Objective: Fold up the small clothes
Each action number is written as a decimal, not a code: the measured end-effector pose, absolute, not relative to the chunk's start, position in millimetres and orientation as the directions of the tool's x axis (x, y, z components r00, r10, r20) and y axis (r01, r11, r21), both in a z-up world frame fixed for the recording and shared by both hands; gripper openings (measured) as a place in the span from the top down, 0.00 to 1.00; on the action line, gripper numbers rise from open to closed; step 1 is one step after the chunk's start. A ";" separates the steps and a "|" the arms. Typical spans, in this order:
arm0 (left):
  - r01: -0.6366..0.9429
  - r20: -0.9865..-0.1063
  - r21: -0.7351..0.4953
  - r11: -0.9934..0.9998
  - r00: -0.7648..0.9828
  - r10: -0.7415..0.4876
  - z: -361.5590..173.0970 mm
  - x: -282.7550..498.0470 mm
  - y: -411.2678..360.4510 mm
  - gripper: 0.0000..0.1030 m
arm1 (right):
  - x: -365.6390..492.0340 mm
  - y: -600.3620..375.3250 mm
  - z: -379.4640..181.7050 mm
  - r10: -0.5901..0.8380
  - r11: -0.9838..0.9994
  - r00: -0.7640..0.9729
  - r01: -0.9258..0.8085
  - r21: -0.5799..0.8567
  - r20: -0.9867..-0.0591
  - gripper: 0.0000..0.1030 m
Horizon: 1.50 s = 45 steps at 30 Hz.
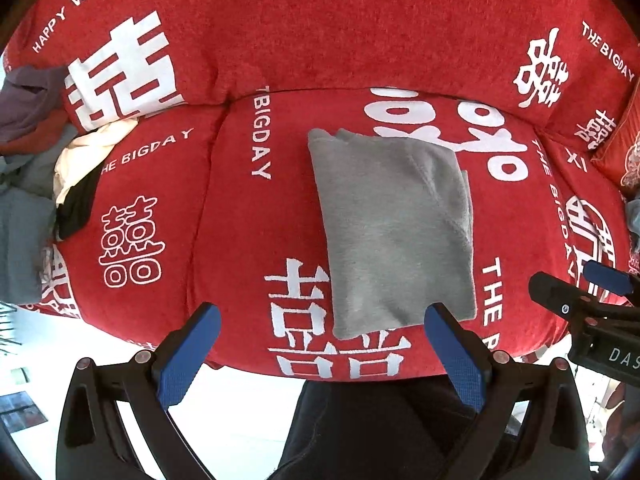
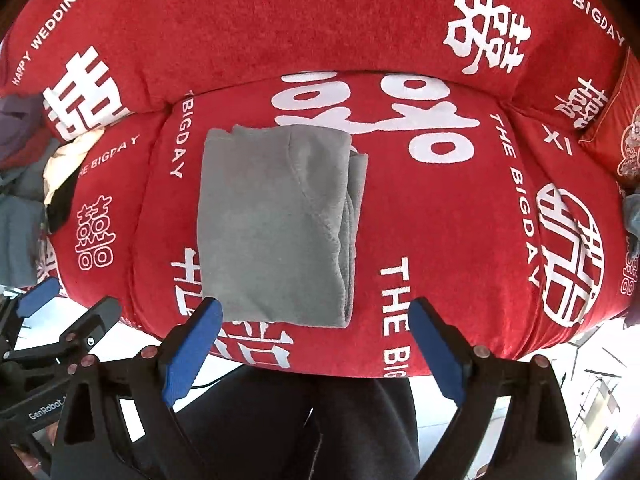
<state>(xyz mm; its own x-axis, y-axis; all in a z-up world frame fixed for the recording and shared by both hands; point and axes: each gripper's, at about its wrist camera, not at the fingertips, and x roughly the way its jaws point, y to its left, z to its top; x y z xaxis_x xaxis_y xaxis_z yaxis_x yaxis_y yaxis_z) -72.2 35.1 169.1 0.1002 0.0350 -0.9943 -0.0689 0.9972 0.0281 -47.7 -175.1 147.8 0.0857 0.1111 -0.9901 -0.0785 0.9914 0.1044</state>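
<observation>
We're hovering both the left gripper (image 1: 320, 354) and right gripper (image 2: 314, 346) spread wide, empty; the grey garment (image 2: 276, 224) is lying folded, so we're checking edges before pinching.

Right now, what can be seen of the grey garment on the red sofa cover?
The grey garment looks like soft, fleecy knit. It lies folded into a neat, roughly rectangular stack, flat on the seat of the red sofa cover, with layered edges showing along its right side and a diagonal seam across the top layer. Its near edge is close to the seat's front. Nothing but the cover touches it: both the left gripper and right gripper are open, clear of the cloth.
</observation>
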 end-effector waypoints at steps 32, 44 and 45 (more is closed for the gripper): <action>-0.073 -0.991 0.060 0.995 0.116 0.068 171.2 -75.3 33.5 0.01 | -47.8 -173.4 148.5 0.086 0.992 0.081 -0.096 0.079 -0.993 0.07; -0.087 -0.992 0.054 0.995 0.111 0.064 171.4 -78.2 33.4 0.01 | -50.1 -172.3 148.8 0.079 0.993 0.085 -0.094 0.071 -0.993 0.07; -0.088 -0.992 0.054 0.995 0.111 0.063 171.6 -78.5 33.2 0.01 | -50.2 -172.3 148.8 0.080 0.993 0.085 -0.094 0.072 -0.993 0.07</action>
